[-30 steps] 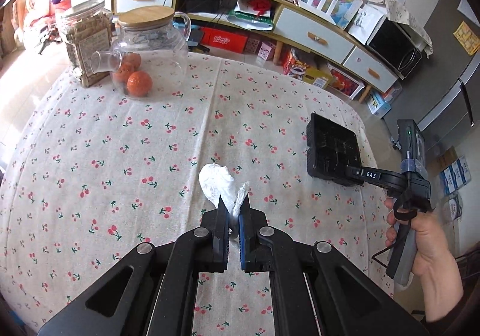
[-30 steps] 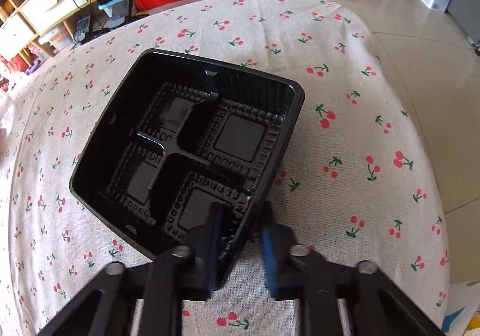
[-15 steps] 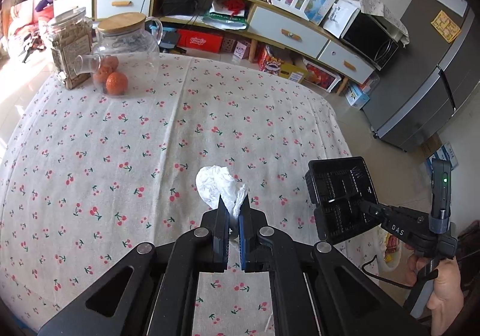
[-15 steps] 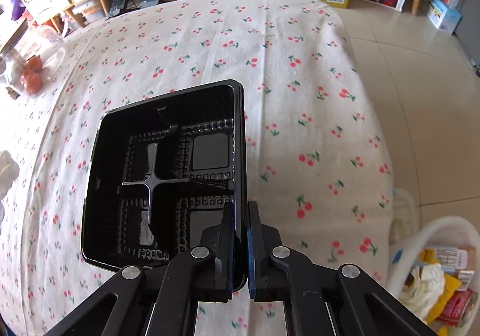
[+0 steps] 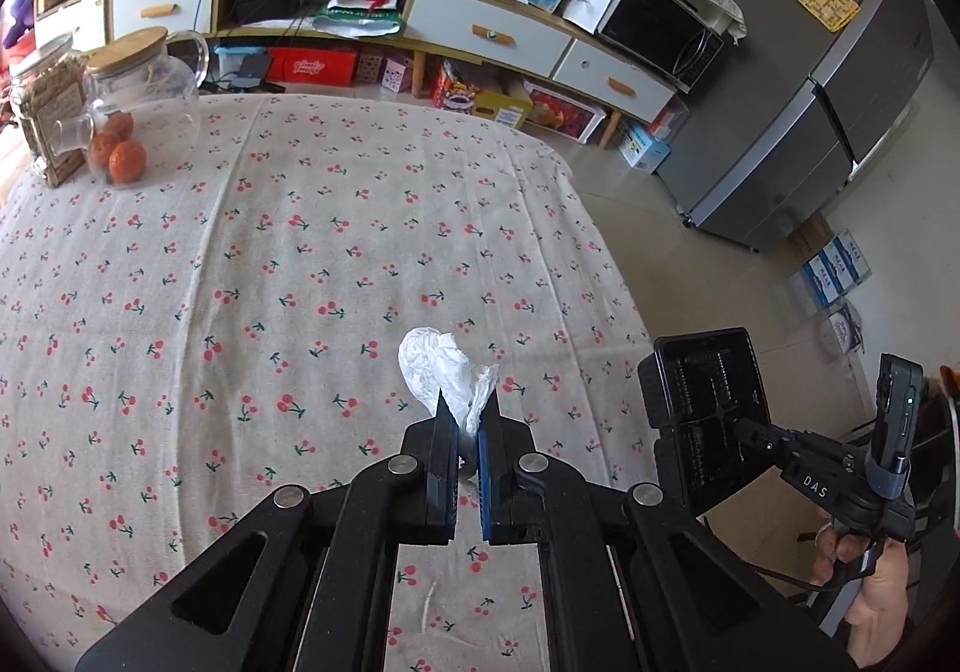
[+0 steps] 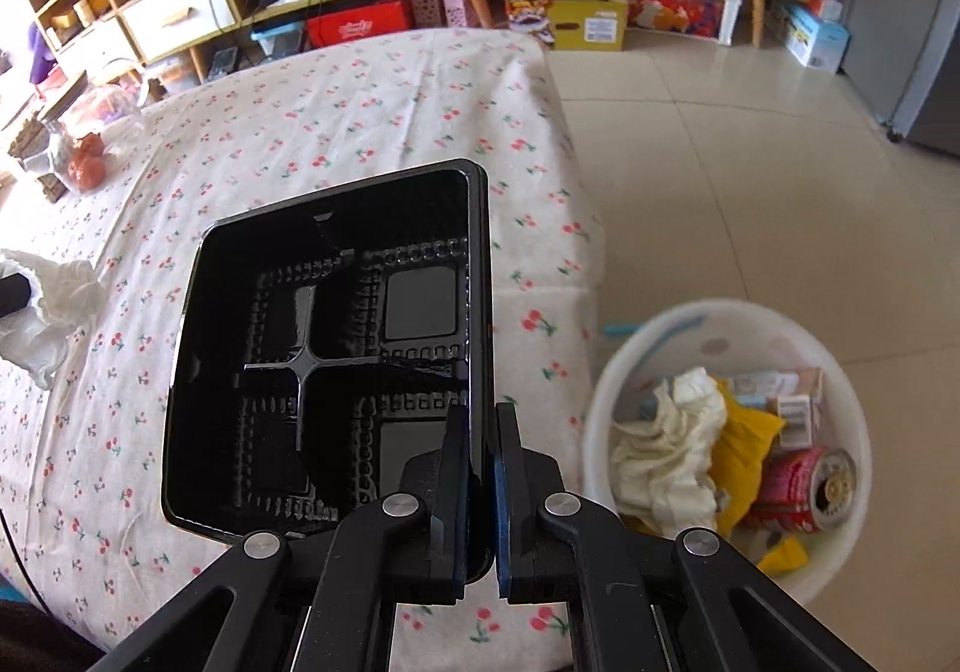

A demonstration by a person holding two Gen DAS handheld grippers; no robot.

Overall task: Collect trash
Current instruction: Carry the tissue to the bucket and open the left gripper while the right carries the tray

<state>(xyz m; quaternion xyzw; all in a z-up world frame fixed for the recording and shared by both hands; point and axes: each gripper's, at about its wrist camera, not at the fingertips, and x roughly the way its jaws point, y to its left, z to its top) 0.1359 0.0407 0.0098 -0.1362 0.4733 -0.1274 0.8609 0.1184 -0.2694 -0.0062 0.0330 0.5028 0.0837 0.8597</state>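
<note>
From the left wrist view, the left gripper (image 5: 467, 420) still pinches the crumpled white tissue (image 5: 441, 372) above the cherry tablecloth (image 5: 270, 264); the black tray (image 5: 705, 420) has drifted further right, past the table's edge, carried by the right gripper (image 5: 747, 432).

From the right wrist view, the right gripper (image 6: 480, 432) stays clamped on the tray's (image 6: 324, 348) rim, tray upright. The white bin (image 6: 618, 372) of rubbish, only partly seen half a second ago, now shows nearly whole on the floor just beside it.

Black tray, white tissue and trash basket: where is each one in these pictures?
Black tray (image 6: 336, 372), right wrist view, centre cross divider.
White tissue (image 5: 435, 366), left wrist view, crumpled middle.
Trash basket (image 6: 852, 396), right wrist view, white rim.
</note>
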